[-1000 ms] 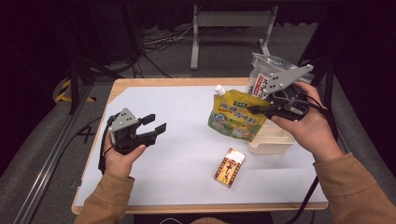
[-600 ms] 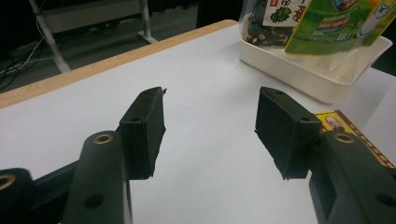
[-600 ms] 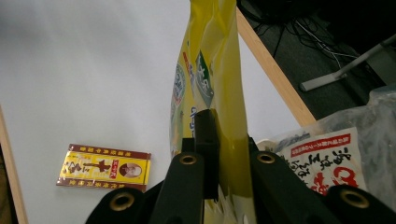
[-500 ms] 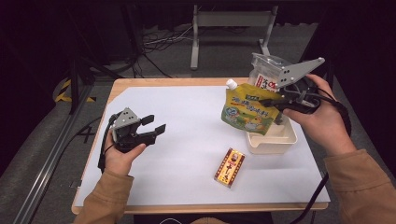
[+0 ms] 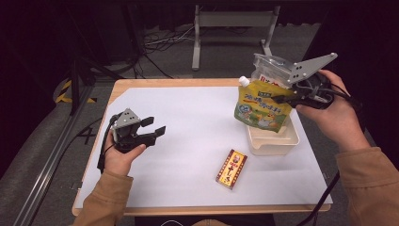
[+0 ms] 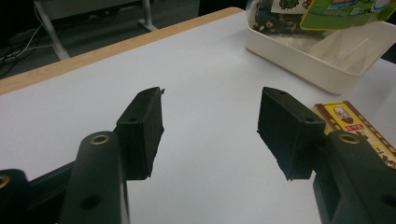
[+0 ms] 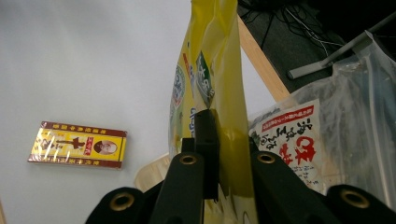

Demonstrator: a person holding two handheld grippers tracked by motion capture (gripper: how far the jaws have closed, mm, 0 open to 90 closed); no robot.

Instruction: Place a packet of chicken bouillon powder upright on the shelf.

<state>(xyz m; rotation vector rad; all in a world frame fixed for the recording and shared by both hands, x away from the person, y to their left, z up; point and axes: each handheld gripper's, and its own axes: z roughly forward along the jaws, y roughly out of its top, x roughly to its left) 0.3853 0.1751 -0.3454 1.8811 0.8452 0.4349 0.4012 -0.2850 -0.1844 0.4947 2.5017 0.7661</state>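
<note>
My right gripper (image 5: 277, 100) is shut on a yellow-green spouted pouch (image 5: 261, 106) and holds it hanging upright over a white tray (image 5: 273, 143) at the table's right. In the right gripper view the jaws pinch the pouch's (image 7: 210, 70) edge. A clear bag with a red label (image 5: 270, 66) stands just behind the pouch. My left gripper (image 5: 155, 126) hovers at the table's left with its jaws apart; they have just been opening, with nothing between them (image 6: 210, 121). A small yellow and dark red box (image 5: 231, 168) lies flat on the white table top.
The tray's rim (image 6: 299, 56) and the box (image 6: 359, 126) lie ahead and to the right of my left gripper. The table's wooden edge (image 5: 188, 83) runs along the back, with cables and a metal stand on the dark floor beyond.
My right gripper has carried the pouch to the right and slightly up, from beside the tray to over it. The left hand has stayed in place.
</note>
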